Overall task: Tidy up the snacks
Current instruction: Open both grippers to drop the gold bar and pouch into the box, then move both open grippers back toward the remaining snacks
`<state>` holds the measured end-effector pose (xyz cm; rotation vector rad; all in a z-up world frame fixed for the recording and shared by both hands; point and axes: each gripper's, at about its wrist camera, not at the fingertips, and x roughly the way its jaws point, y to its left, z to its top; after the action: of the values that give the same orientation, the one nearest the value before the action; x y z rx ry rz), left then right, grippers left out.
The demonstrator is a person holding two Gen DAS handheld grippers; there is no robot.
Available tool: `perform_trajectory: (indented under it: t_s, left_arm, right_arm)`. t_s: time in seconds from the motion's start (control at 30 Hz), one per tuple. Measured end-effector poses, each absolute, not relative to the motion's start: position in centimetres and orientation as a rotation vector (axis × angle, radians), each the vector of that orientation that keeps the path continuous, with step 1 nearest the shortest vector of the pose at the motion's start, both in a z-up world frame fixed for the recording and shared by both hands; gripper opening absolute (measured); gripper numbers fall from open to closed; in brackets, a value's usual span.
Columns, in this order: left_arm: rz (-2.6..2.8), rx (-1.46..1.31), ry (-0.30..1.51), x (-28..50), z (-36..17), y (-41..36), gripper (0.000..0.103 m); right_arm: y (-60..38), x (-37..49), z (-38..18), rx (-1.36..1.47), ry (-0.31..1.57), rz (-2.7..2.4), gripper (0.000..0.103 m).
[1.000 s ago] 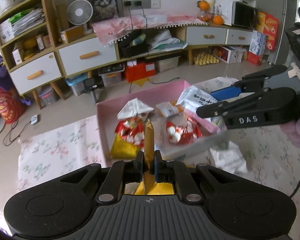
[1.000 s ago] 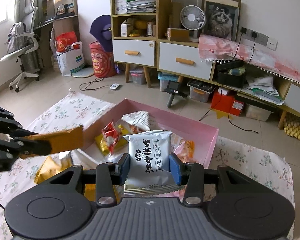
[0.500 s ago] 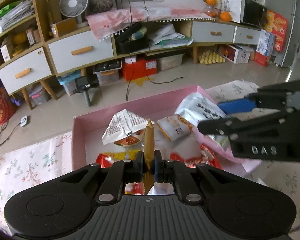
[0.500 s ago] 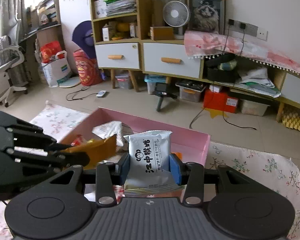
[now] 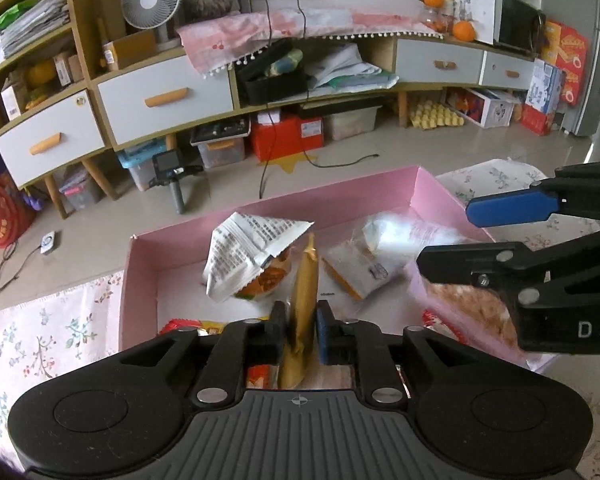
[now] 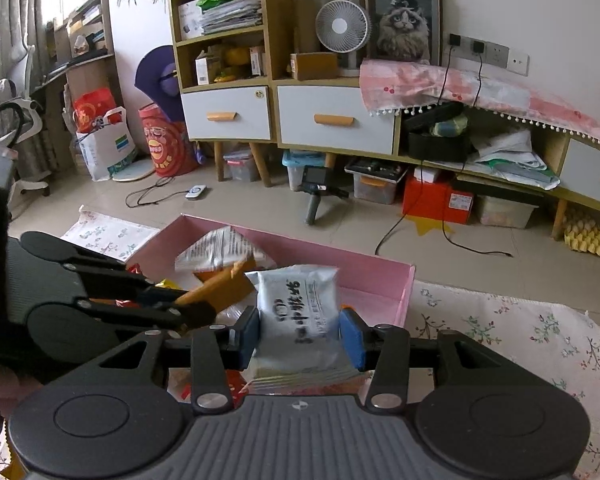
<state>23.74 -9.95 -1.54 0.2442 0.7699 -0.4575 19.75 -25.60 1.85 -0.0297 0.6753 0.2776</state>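
Note:
Over the pink box (image 5: pixel 268 200) my left gripper (image 5: pixel 302 330) has its jaws opening. A gold snack packet (image 5: pixel 302 292) stands between them, with a gap at the right pad. My right gripper (image 6: pixel 300 338) is opening too; a white packet with black print (image 6: pixel 300 312) sits blurred and tilted between its blue pads (image 6: pixel 350 340), slipping loose. From the left wrist, the right gripper (image 5: pixel 446 236) hangs over the box's right end with the white packet (image 5: pixel 400 236) below it. From the right wrist, the left gripper (image 6: pixel 180 300) and gold packet (image 6: pixel 220 284) are at the left.
In the box lie a crumpled white printed packet (image 5: pixel 252 252), a small white and orange packet (image 5: pixel 360 272) and red packets (image 5: pixel 180 324). A floral cloth (image 6: pixel 500 320) lies under the box. Beyond it are floor cables, a camera on a small tripod (image 5: pixel 172 172) and drawer cabinets.
Both grippers sank closer over the pink box. Both sets of jaws have widened. The gold packet now stands loose and the white packet has tilted and blurred between the right pads.

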Motion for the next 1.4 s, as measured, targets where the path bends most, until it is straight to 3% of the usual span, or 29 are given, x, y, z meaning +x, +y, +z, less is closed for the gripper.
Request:
perform_trajectory:
  t_s: [0.1,0.2,0.93,1.4]
  left_arm:
    - [-0.463,0.247,0.765,23.3,-1.3,-9.7,0.042]
    - [-0.472,0.26,0.757,22.6,-0.8,-9.7,0.054]
    - [-0.458,0.255,0.739,16.0,3.4,-5.7,0.088]
    - [-0.434,0.212,0.739,11.6,4.0,-1.3,0.095]
  right_arm:
    - [-25.7,19.6,2.1,-0.021,0.675,0.281,0.042]
    - [-25.6,19.4,2.4,-0.019,0.678,0.276,0.045]
    - [-23.4,14.0,6.6,-0.122,0.683,0.251,0.08]
    - [-21.6,9.7,7.4,-0.162,0.703,0.255,0.082]
